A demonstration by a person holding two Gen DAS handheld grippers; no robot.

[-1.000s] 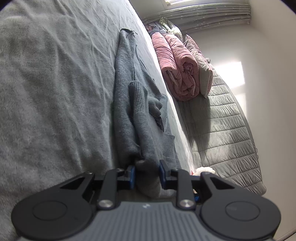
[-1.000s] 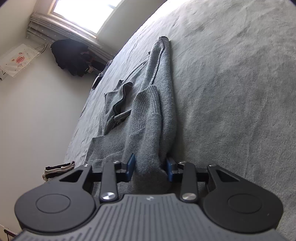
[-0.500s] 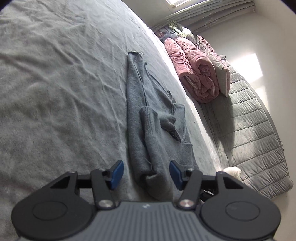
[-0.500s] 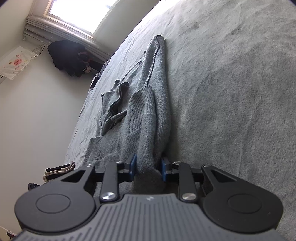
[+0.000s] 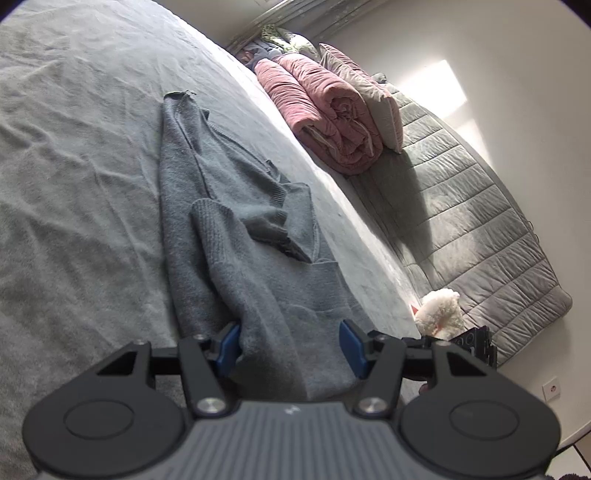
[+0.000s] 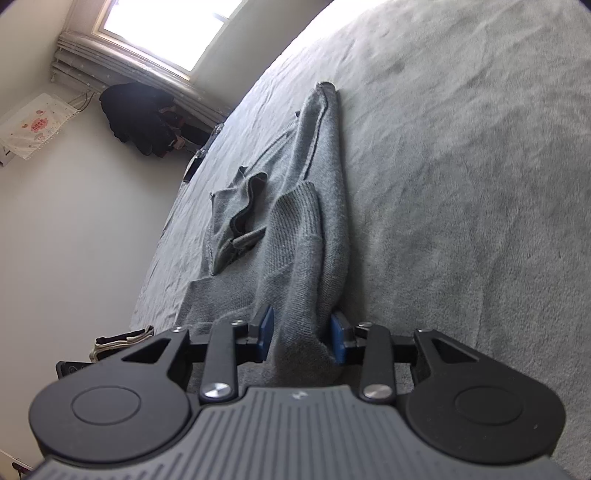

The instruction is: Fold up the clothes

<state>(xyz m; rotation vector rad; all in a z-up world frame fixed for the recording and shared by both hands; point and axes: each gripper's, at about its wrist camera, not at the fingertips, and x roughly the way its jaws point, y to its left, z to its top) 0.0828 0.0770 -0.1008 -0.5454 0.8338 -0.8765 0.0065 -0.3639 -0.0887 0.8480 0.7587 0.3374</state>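
A bedroom: a wide bed under a grey fleece blanket point(image 5: 74, 184) fills most of both views, with a bright window point(image 6: 173, 29) at the far wall. A grey knit sweater point(image 5: 229, 229) lies stretched lengthwise on the blanket, folded narrow, one ribbed sleeve doubled back over its body and the neckline rumpled open beside that sleeve.

The left gripper point(image 5: 290, 343) sits at the sweater's near end with its blue-padded fingers point(image 5: 227, 345) spread wide; the left pad touches the sweater's fold, while the other pad stands clear of the fold, with flat knit behind it. Nothing is pinched.

The right gripper point(image 6: 301, 338) is at the sweater's near end in its own view, its fingers point(image 6: 265, 332) partly closed, with a raised bunch of knit filling the gap and both pads pressing against it.

Beyond the sweater, past the bed's edge, a rolled pink duvet point(image 5: 325, 110) rests on a grey quilted mattress point(image 5: 472, 221), and a white plush toy point(image 5: 441, 308) sits nearer the left gripper. Past the sweater's far end in the right view, dark clothing point(image 6: 140, 118) is heaped under the window.
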